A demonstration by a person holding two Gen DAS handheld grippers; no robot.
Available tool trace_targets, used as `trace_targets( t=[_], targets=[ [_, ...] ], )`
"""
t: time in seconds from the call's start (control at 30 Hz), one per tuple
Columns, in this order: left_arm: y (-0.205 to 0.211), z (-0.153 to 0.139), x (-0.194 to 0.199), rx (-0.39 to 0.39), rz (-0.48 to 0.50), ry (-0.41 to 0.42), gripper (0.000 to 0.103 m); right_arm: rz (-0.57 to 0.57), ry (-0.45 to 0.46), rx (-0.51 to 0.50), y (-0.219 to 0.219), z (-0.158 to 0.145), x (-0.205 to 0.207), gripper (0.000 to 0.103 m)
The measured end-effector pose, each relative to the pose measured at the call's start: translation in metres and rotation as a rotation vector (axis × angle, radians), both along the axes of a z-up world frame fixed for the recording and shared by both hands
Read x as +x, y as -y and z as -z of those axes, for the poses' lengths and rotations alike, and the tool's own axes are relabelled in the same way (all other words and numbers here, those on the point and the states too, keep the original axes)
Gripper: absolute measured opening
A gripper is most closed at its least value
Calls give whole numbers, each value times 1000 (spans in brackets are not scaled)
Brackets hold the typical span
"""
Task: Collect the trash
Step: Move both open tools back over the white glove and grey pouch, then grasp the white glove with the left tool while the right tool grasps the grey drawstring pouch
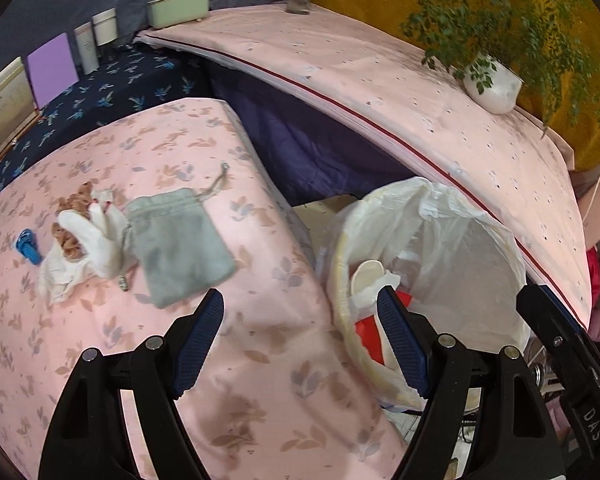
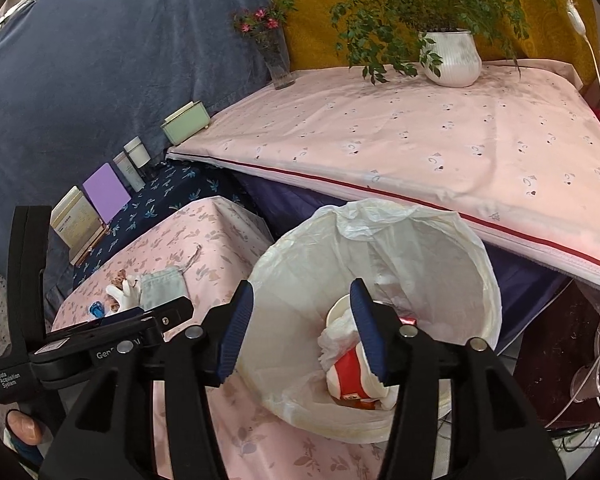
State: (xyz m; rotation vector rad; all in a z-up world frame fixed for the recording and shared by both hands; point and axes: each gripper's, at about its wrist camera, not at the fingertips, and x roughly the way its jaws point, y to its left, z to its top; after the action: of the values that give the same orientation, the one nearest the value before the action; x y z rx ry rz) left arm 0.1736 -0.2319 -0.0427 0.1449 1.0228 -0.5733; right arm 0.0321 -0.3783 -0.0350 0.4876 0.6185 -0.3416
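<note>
A bin lined with a white plastic bag (image 1: 452, 264) stands beside the pink floral table (image 1: 240, 360); it also shows in the right wrist view (image 2: 400, 248). Inside lie a red-and-white paper cup (image 2: 352, 372), crumpled tissue (image 2: 336, 340) and a white cup (image 1: 366, 274). My right gripper (image 2: 302, 328) is open and empty above the bin's mouth. My left gripper (image 1: 302, 340) is open and empty over the table edge next to the bin. On the table lie crumpled white tissue with brown scraps (image 1: 84, 240), a grey drawstring pouch (image 1: 178, 248) and a small blue clip (image 1: 28, 246).
A raised pink-covered surface (image 2: 420, 152) holds a white plant pot (image 2: 452, 58) and a glass vase with flowers (image 2: 278, 66). Boxes, a purple card (image 1: 52, 68) and bottles line a dark floral shelf at the back left. Cables lie at the lower right.
</note>
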Motion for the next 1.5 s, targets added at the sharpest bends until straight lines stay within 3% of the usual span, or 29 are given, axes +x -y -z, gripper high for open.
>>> trace_targets(
  t=[0.33,0.7,1.07,1.27,1.5],
  targets=[
    [-46,-5,5,9,-84,40,75,-95,-12,-12,-47,-6,18,48],
    [-134,-2,25,12,-237,46,75,-222,-34,-20,-111,-6,52,48],
    [-207,14,55,-1,-356,16,75,-313,-98,-7,-157,19,106,53],
    [-214,22,72,-14,-363,2,75,-333,-140,-9,-167,39,142,53],
    [-193,37,94,-23,-329,-33,74,-338,-187,-21,-167,62,178,52]
  ],
)
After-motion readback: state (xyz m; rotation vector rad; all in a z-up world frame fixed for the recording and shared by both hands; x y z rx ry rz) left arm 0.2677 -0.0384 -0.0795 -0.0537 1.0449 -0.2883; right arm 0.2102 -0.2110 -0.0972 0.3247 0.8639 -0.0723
